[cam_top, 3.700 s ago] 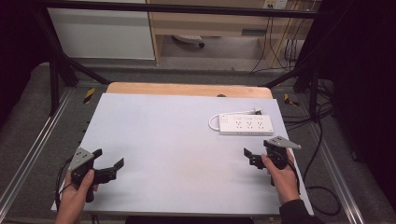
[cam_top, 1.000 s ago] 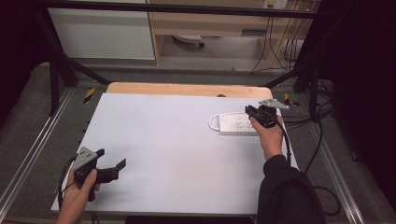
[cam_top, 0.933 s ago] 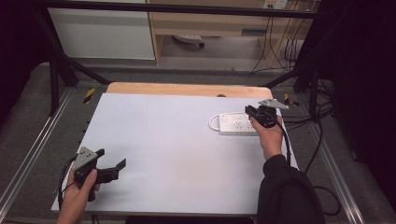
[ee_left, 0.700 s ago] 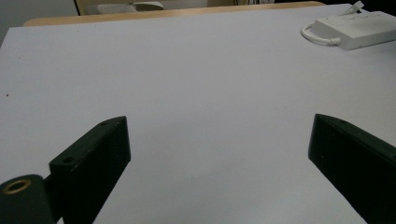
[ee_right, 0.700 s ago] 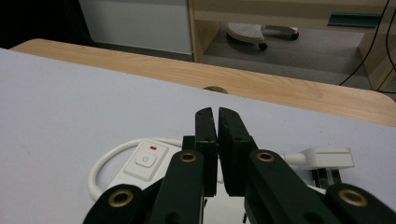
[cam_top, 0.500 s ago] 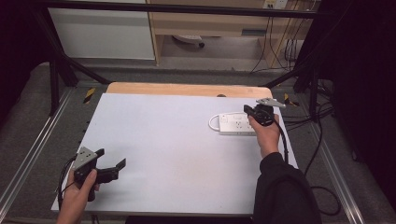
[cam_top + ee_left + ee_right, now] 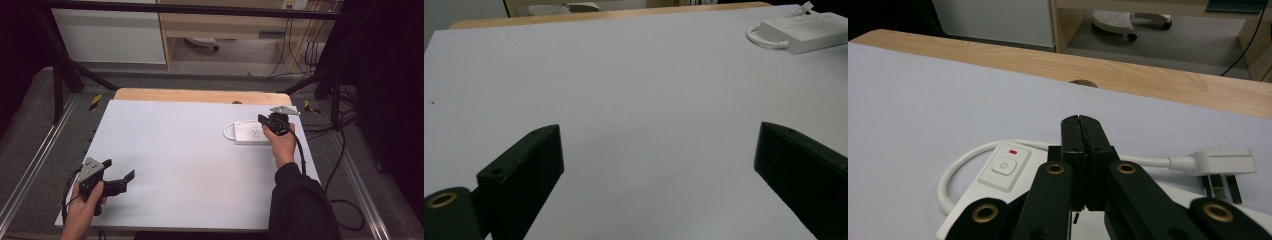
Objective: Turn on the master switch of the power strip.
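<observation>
Hovering your right gripper (image 7: 263, 121) over the power strip (image 7: 250, 133) at the counter's (image 7: 190, 150) far right, fingers pressed together, likely to poke its switch (image 7: 1004, 166). Left gripper (image 7: 122, 181) idles near-left, fingers spread wide, empty.

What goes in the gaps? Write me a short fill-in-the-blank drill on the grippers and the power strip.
1. The right gripper hovers over the white power strip with its jaws ____.
2. The left gripper has its jaws ____ above the bare white table.
3. The small mark above the strip's power button is coloured ____.

Missing words: shut; open; red
</observation>
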Demonstrator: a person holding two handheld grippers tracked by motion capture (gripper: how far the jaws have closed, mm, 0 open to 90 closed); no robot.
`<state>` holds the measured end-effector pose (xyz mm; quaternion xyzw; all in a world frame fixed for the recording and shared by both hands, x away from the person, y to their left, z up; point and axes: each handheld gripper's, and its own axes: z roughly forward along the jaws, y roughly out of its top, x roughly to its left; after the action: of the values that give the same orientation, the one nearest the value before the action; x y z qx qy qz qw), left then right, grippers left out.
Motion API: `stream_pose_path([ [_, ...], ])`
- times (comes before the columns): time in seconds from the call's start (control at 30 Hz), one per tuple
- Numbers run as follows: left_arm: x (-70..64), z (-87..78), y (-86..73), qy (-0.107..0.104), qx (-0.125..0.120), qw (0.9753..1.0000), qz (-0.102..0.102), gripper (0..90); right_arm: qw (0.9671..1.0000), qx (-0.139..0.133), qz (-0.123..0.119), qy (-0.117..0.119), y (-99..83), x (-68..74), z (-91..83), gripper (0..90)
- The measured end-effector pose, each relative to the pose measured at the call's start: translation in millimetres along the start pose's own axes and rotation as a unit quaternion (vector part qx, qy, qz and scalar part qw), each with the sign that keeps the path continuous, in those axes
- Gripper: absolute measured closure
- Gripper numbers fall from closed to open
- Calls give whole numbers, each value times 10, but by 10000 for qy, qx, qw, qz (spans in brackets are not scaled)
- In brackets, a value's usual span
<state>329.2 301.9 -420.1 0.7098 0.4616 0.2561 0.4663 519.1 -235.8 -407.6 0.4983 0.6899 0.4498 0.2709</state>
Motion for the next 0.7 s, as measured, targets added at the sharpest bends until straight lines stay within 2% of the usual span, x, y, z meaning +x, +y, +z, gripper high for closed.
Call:
stream_pose_path([
  [0.7, 4, 2, -3, 2, 17, 10000, 7, 58, 9995, 299, -32, 94, -82, 77, 143, 900],
])
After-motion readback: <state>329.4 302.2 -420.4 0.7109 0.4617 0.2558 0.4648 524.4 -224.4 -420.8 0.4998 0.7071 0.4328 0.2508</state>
